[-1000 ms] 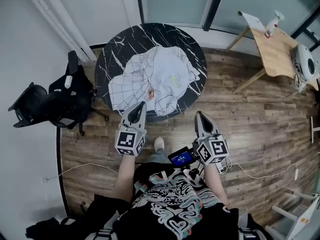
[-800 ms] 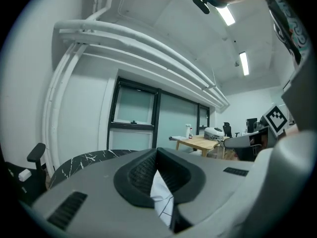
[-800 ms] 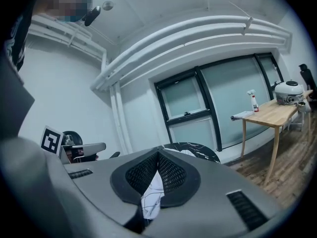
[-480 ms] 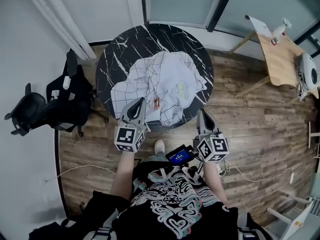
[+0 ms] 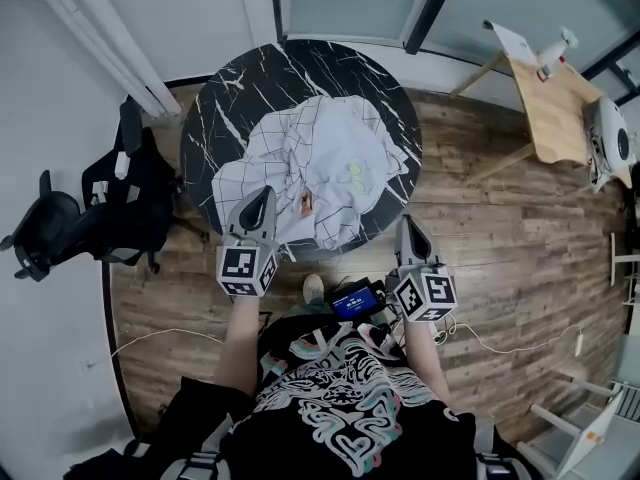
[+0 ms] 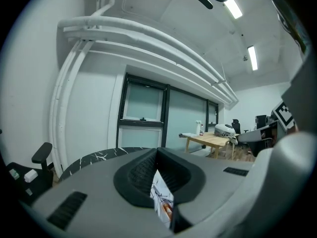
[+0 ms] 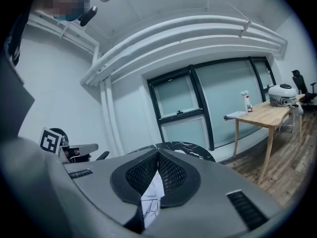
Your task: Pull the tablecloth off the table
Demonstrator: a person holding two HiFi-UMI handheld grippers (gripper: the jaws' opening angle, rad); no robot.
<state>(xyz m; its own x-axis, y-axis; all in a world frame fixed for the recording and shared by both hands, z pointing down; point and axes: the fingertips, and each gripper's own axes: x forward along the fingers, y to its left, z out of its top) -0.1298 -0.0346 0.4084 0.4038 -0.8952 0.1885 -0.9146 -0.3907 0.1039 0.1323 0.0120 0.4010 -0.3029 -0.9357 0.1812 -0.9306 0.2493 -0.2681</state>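
A crumpled white tablecloth (image 5: 330, 158) with a thin grid pattern lies bunched on the round black marble table (image 5: 240, 98). A small orange-red patch and some pale green spots show on it. My left gripper (image 5: 258, 198) is shut and hovers over the cloth's near left edge, nothing visibly clamped in it. My right gripper (image 5: 407, 226) is shut too, at the table's near right rim, just off the cloth. In the left gripper view the jaws meet at the tips (image 6: 157, 150), with cloth (image 6: 161, 197) showing below them. The right gripper view (image 7: 157, 152) shows the same, cloth (image 7: 151, 195) beneath.
A black office chair (image 5: 90, 218) stands left of the table. A wooden side table (image 5: 550, 98) with a white appliance (image 5: 605, 133) and a spray bottle is at the right. Cables lie on the wooden floor. A small lit screen (image 5: 358, 301) hangs at the person's waist.
The person has come closer to the table. My left gripper now reaches farther over the cloth's near edge; the right one has barely shifted. The cloth itself has not moved.
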